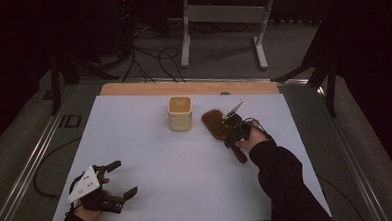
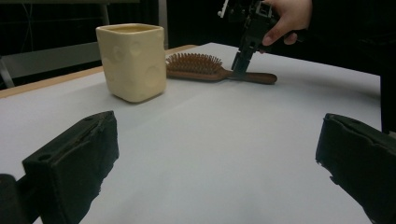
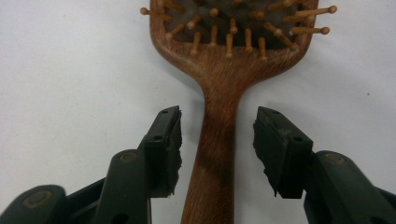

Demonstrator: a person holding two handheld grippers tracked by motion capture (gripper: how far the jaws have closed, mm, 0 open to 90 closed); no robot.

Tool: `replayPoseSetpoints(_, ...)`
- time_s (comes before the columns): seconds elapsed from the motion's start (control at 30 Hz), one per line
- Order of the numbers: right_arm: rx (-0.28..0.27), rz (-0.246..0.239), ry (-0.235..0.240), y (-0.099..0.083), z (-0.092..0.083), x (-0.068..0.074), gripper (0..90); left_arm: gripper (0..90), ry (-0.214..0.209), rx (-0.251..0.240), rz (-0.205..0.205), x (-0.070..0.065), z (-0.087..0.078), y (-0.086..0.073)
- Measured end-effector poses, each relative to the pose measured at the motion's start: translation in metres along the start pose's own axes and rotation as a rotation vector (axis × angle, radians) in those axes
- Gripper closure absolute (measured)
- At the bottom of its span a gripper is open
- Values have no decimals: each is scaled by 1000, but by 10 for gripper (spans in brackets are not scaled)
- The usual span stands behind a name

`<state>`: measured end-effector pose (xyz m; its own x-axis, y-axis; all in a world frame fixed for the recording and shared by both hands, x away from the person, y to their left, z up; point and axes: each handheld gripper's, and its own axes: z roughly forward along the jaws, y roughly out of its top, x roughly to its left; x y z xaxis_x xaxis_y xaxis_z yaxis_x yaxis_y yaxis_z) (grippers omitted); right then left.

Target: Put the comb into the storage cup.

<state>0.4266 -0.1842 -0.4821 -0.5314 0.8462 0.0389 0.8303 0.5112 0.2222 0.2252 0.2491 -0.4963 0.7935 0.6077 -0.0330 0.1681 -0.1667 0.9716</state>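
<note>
While our right tool straddles the hairbrush handle, its jaws stand apart, not touching. Our left tool rests spread on the tabletop

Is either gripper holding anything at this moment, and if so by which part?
Nothing is held. The right gripper straddles the hairbrush handle, pads not touching. The left gripper is open over bare table.
</note>
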Motion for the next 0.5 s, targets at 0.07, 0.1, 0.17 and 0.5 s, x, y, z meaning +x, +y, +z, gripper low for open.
replayPoseSetpoints(0.07, 2, -9, -3, 1, 2, 0, 538, 1, -2, -1, -2, 0, 0, 0)
replayPoseSetpoints(0.1, 4, -6, -2, 1, 2, 0, 539, 1, -1, 0, -2, 0, 0, 0)
replayPoseSetpoints(0.17, 8, -5, -6, 2, 4, -1, 559, 1, -1, -2, -5, 0, 0, 0)
replayPoseSetpoints(0.5, 17, 6, -11, 5, 8, 0, 619, 1, -1, -1, -4, 0, 0, 0)
